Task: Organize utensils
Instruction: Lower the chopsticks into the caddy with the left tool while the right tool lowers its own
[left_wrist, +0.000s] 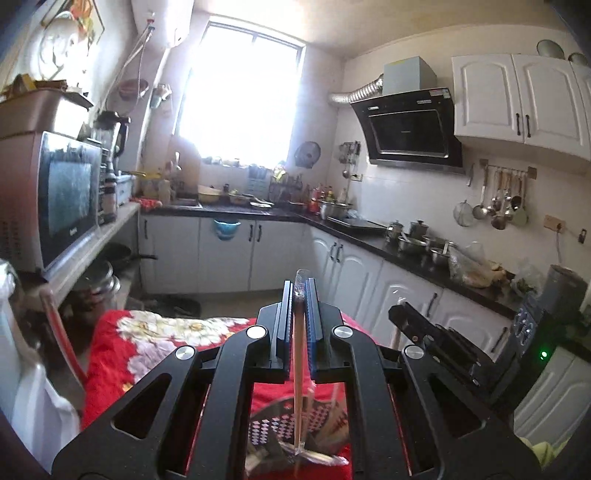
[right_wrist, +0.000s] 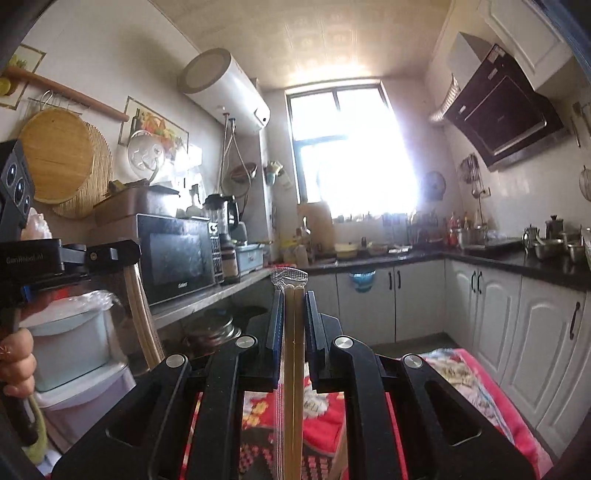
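Observation:
My left gripper (left_wrist: 300, 291) is shut on a thin pair of chopsticks in a clear plastic sleeve (left_wrist: 298, 369), held upright above the red floral cloth (left_wrist: 155, 332). Its lower end reaches down to a perforated metal holder (left_wrist: 291, 424) below the jaws. My right gripper (right_wrist: 293, 299) is shut on another pair of wooden chopsticks in a clear sleeve (right_wrist: 293, 369), held upright above the same cloth (right_wrist: 325, 410). The right gripper's body also shows in the left wrist view (left_wrist: 436, 336); the left gripper's body shows at the left of the right wrist view (right_wrist: 55, 258).
A microwave (left_wrist: 62, 199) stands on a shelf at the left. Black counters (left_wrist: 369, 236) with pots and bowls run along the back and right, over white cabinets (left_wrist: 351, 273). A white bin with a plastic liner (right_wrist: 70, 332) stands at the left.

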